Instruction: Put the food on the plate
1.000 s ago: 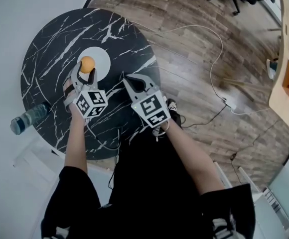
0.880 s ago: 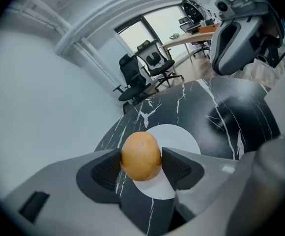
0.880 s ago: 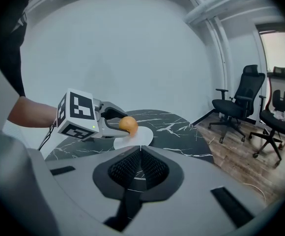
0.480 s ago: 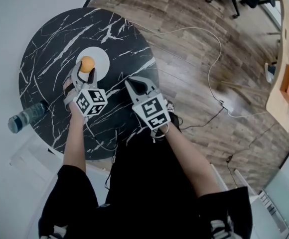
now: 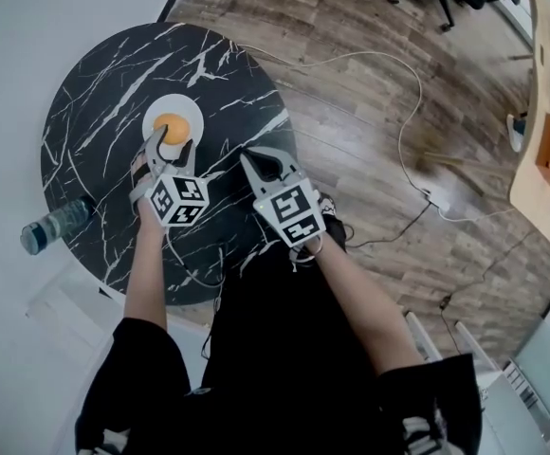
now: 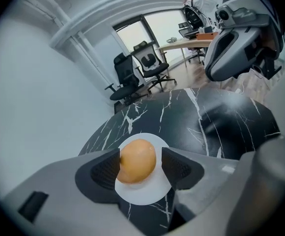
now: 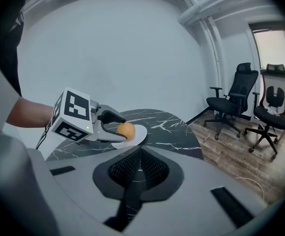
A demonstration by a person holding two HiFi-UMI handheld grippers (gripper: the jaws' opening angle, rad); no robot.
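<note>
An orange round piece of food [image 5: 172, 128] lies on the small white plate [image 5: 185, 108] on the black marble table [image 5: 228, 64]. My left gripper [image 5: 170, 146] is open, its fingers standing either side of the food. In the left gripper view the food [image 6: 136, 160] sits on the plate [image 6: 145, 193]; a gap shows at the right pad [image 6: 178, 167], and the left pad is close against the food. My right gripper [image 5: 259, 159] hangs shut and empty over the table's near right part. The right gripper view shows its pads [image 7: 152, 168] together, with the left gripper [image 7: 114, 123] and the food [image 7: 126, 129] beyond.
A plastic bottle [image 5: 52, 226] lies at the table's left edge. A white cable [image 5: 403, 131] runs over the wooden floor to the right. A wooden desk [image 5: 545, 112] stands at far right, and office chairs [image 7: 231, 107] by the wall.
The left gripper's jaws have spread apart from the food, which now rests in the middle of the plate. The right gripper has stayed where it was.
</note>
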